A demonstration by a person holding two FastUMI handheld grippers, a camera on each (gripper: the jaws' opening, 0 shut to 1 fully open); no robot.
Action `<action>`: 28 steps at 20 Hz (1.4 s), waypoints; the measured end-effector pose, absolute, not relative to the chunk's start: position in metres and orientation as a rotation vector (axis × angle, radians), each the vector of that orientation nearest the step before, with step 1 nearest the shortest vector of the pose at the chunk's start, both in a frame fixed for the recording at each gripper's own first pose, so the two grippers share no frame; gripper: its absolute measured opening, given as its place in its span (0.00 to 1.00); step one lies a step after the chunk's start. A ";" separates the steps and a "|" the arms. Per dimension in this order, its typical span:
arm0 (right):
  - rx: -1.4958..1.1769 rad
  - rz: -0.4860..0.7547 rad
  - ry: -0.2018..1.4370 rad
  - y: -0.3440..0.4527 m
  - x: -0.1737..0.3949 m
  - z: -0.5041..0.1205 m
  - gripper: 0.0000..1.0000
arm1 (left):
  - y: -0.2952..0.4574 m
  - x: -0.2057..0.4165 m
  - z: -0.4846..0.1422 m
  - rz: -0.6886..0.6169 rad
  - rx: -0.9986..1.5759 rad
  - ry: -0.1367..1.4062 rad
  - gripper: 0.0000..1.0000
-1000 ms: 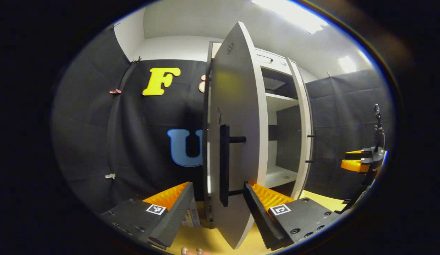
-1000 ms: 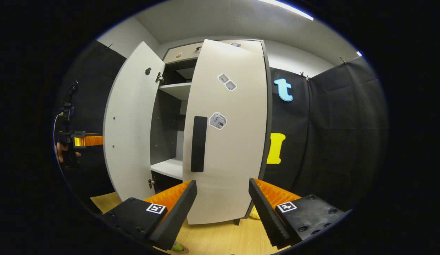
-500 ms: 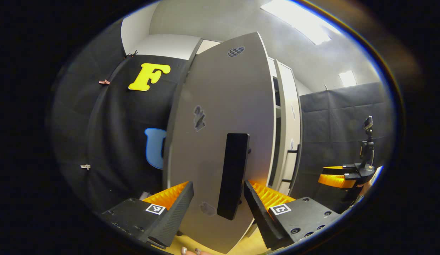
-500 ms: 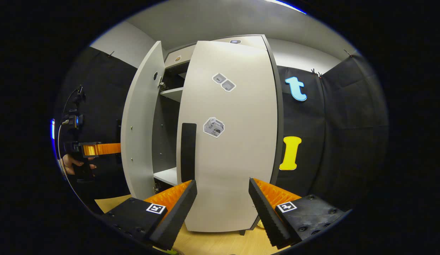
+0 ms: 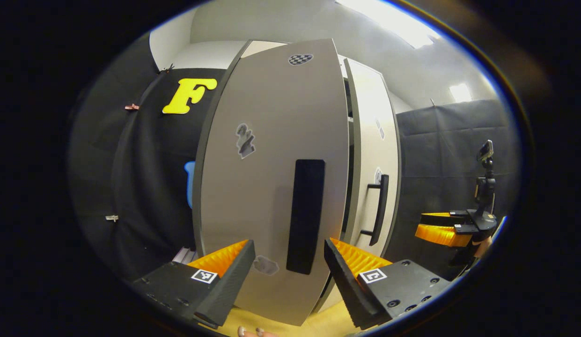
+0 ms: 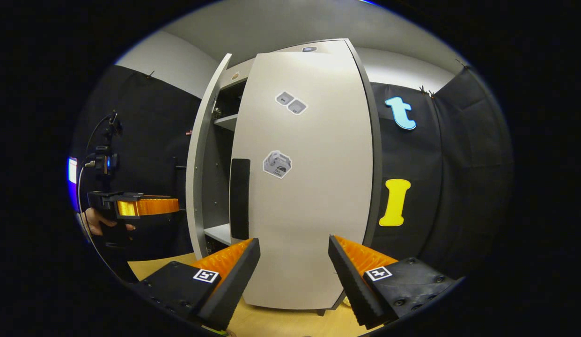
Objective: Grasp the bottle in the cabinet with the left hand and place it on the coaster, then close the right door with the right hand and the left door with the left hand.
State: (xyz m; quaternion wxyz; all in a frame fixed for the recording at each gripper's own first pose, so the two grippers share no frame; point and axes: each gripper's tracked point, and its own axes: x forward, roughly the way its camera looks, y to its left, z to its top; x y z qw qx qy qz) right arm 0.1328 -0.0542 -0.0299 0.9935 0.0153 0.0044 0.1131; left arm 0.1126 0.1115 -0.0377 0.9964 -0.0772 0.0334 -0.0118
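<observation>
Both grippers stood wide, holding nothing. Ahead of the left gripper (image 5: 289, 267) stood the left door (image 5: 271, 187), nearly shut; before the right gripper (image 6: 294, 262), the right door (image 6: 313, 187). Two doors, two handles.

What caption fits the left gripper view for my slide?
Open left gripper faces the nearly shut left door and its black handle.

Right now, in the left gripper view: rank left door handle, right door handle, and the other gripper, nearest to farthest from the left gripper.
From the left gripper:
1. Left door handle, dead ahead, just above the gap between the fingers.
2. Right door handle, to the right, on the right door beyond the gap between the doors.
3. Right gripper, far right, clear of the cabinet.
</observation>
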 end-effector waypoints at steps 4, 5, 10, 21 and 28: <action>0.012 0.239 0.009 -0.046 0.130 -0.031 0.97 | 0.117 0.107 -0.043 0.025 -0.119 0.088 0.95; 0.003 0.236 0.001 -0.045 0.131 -0.029 0.97 | 0.116 0.108 -0.044 0.027 -0.107 0.088 0.95; -0.014 0.217 -0.013 -0.033 0.138 -0.021 0.97 | 0.105 0.109 -0.039 -0.014 -0.098 0.080 0.94; 0.005 0.176 -0.034 -0.046 0.130 -0.016 0.98 | 0.068 0.118 -0.032 -0.074 -0.042 0.059 0.95; 0.022 0.181 -0.046 -0.052 0.129 -0.013 0.97 | 0.059 0.125 -0.029 -0.101 -0.022 0.048 0.93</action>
